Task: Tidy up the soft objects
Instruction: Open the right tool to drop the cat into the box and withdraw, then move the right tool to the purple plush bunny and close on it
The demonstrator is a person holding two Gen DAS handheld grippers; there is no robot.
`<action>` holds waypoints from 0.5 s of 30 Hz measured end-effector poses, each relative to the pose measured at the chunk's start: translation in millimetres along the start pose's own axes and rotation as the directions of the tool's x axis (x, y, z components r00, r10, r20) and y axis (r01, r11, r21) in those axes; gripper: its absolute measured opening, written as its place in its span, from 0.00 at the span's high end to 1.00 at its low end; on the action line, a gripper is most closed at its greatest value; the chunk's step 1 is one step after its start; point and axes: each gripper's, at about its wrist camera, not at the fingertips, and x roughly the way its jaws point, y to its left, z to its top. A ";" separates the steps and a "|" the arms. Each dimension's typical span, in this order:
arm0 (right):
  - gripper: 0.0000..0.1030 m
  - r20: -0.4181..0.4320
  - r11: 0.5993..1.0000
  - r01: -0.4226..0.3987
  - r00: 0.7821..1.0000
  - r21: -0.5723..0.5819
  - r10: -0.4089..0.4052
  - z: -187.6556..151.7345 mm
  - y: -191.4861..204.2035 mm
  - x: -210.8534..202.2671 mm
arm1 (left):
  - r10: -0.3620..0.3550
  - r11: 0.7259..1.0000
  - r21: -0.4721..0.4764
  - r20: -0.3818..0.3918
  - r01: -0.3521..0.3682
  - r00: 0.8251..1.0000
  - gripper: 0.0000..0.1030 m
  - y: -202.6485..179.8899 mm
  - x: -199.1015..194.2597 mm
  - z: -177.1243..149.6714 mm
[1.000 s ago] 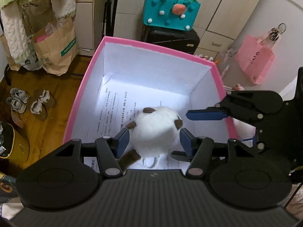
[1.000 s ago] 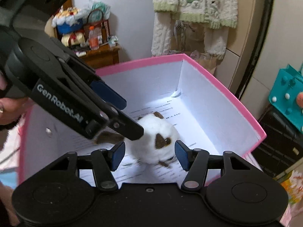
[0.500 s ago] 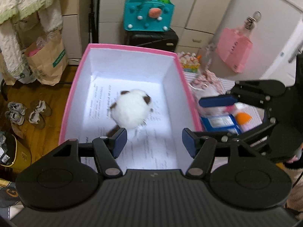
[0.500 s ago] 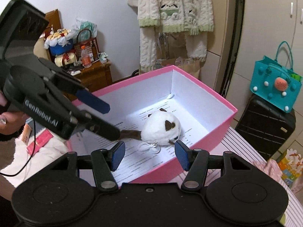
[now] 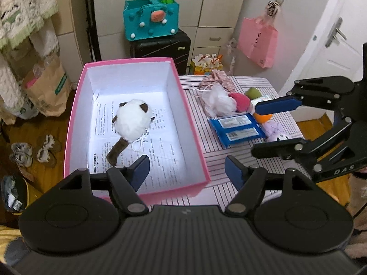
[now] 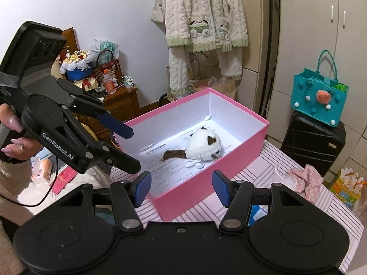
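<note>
**One toy boxed, a crowded pile waiting**

The white plush toy (image 5: 134, 120) is lying on the printed paper inside the pink box (image 5: 195, 137), its brown tail pointing toward the near wall and its string loop trailing beside it. Nothing is touching it. The left gripper (image 5: 187, 171) is hanging above the near end of the box with nothing between its jaws, which have just been opening wider. The right gripper (image 6: 181, 188) is hovering over the near corner of the box, jaws standing apart and likewise empty.

The remaining soft things are sitting on the striped table (image 5: 229, 190) to the right of the box: a white puff (image 5: 216, 102), a pink fluffy ball (image 5: 240, 100), a floral pouch (image 5: 218, 80) and a lilac plush (image 5: 274, 129), all crowding against a blue packet (image 5: 238, 127) and an orange ball (image 5: 263, 117).

The risks are looking like these. Because the pile is packed so tightly, a gripper closing on one fluffy piece is likely catching its neighbour too, or dragging the blue packet along. The two grippers are working close together, so reaching at once is inviting a collision. A low approach over the box is also risking a knock on its rim, shoving the light box across the table. Soft fur is compressing easily, so a shallow pinch is probably slipping off mid-carry.
</note>
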 end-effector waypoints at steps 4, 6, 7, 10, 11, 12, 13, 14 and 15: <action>0.37 -0.003 1.000 0.013 1.000 0.012 -0.013 -9.3 3.7 -18.1 | 0.007 0.999 0.046 -0.001 -0.007 1.000 0.28 -17.2 -9.5 -5.5; 0.36 -0.006 1.000 0.020 1.000 0.021 -0.020 -17.4 4.2 -27.1 | 0.002 0.998 0.067 -0.006 -0.002 1.000 0.27 -24.9 -12.2 -8.3; 0.36 -0.006 0.999 0.022 1.000 0.026 -0.022 -20.9 4.3 -30.7 | 0.000 0.997 0.078 -0.009 0.001 1.000 0.26 -29.0 -13.2 -9.6; 0.35 -0.004 0.999 0.033 0.999 0.039 -0.033 -36.0 3.2 -44.1 | -0.007 0.994 0.110 -0.016 0.009 1.000 0.24 -42.4 -15.0 -14.2; 0.35 -0.004 0.998 0.038 0.999 0.040 -0.038 -41.0 2.2 -47.4 | -0.010 0.993 0.120 -0.018 0.012 1.000 0.24 -46.8 -15.0 -15.7; 0.35 -0.004 0.998 0.048 0.999 0.045 -0.048 -47.5 1.7 -51.3 | -0.012 0.991 0.131 -0.022 0.015 1.000 0.23 -51.3 -14.1 -16.4; 0.34 -0.004 0.997 0.055 0.999 0.050 -0.054 -51.8 2.0 -54.8 | -0.015 0.990 0.140 -0.027 0.019 1.000 0.23 -55.3 -13.1 -17.0; 0.34 -0.006 0.996 0.062 0.998 0.057 -0.061 -58.2 1.7 -58.3 | -0.018 0.989 0.149 -0.034 0.023 0.999 0.23 -59.3 -11.5 -18.0; 0.33 -0.007 0.996 0.068 0.998 0.064 -0.068 -63.1 0.8 -60.8 | -0.022 0.987 0.158 -0.041 0.028 0.999 0.23 -64.2 -9.4 -18.7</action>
